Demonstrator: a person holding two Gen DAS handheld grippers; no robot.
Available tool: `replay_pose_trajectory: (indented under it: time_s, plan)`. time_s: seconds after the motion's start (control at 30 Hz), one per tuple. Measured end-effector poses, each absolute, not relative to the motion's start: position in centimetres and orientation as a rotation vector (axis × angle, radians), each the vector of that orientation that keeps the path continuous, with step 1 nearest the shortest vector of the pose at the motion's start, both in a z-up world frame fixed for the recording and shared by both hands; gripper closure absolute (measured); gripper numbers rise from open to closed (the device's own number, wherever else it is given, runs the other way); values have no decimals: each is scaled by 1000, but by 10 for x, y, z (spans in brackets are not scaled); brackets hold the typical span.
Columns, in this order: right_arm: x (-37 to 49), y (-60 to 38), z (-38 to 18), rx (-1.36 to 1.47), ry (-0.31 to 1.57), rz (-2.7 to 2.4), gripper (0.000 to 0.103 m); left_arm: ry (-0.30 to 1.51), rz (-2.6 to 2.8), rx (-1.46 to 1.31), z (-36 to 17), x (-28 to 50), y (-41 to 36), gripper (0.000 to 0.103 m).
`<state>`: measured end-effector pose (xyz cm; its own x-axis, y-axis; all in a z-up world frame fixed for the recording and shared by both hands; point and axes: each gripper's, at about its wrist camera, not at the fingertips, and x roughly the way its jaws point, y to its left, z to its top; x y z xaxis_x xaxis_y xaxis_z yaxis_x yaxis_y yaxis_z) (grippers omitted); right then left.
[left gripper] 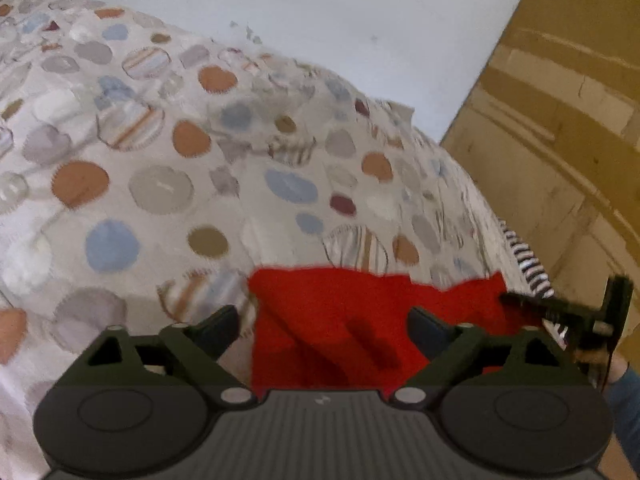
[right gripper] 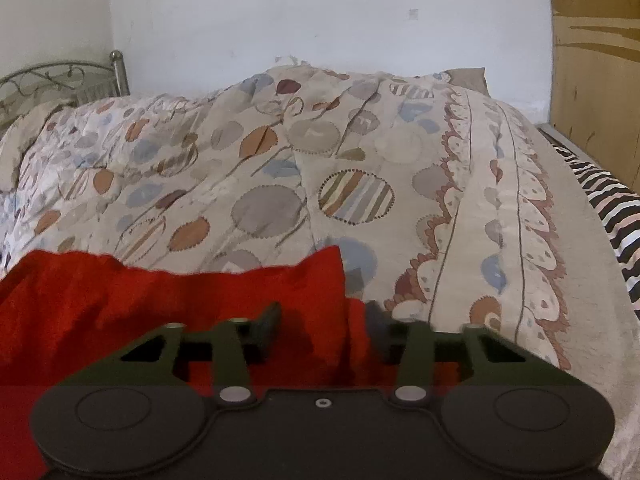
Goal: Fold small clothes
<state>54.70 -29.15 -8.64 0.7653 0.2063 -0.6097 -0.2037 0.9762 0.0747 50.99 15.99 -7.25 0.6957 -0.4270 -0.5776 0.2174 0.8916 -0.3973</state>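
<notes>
1. Red cloth (left gripper: 340,320) lies on the patterned bedspread (left gripper: 160,160), near edge of the bed, right in front of both of my tools. Flat soft surface, so it makes sense as the folding area.
2. Left gripper (left gripper: 322,330): fingers spread wide, nothing pinched. The left finger (left gripper: 216,326) sits over the bedspread just off the cloth's left edge, the other over the red. Looks like I'm straddling that edge, ready to close on it.
3. Right gripper (right gripper: 322,330): fingers partly spread, red fabric between them, a raised fold or corner standing up in the gap. No firm pinch visible; I judge it not closed yet.
4. Right wrist view: cloth's right edge ends at the gripper and the rest runs off to the left. So each tool covers one side, likely to lift both ends together for a fold.
5. Striped fabric (right gripper: 608,208) runs along the bed's right edge, well clear of the cloth.
6. Risk: left wrist view is blurred, so edge alignment is uncertain.
</notes>
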Motion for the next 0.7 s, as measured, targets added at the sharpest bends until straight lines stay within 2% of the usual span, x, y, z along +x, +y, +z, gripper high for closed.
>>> replay_pose_trajectory:
  time_s: [0.03,0.1,0.17,0.23,0.33,0.6,0.67,0.7]
  plan:
    - [547,-290,-86,-3,659,224,97,723,-367,-318,-76,511,157,21]
    - [542,-291,-85,-4,640,222,99,727,-357,-328,-81,512,155,36]
    - [531,-296,-78,-4,583,180,100,732,-332,-325,-84,515,153,68]
    - [516,-306,-67,19,512,132,100,725,-308,-317,-84,518,150,74]
    - [501,-324,-56,61,457,64,100,718,-288,-286,-86,525,142,78]
    - [510,-343,-93,152,600,14,99,704,-238,-205,-89,529,125,80]
    - [506,-346,-94,189,587,20,93,696,-240,-225,-85,525,131,74]
    - [503,-347,-92,191,575,16,86,692,-246,-236,-82,523,135,70]
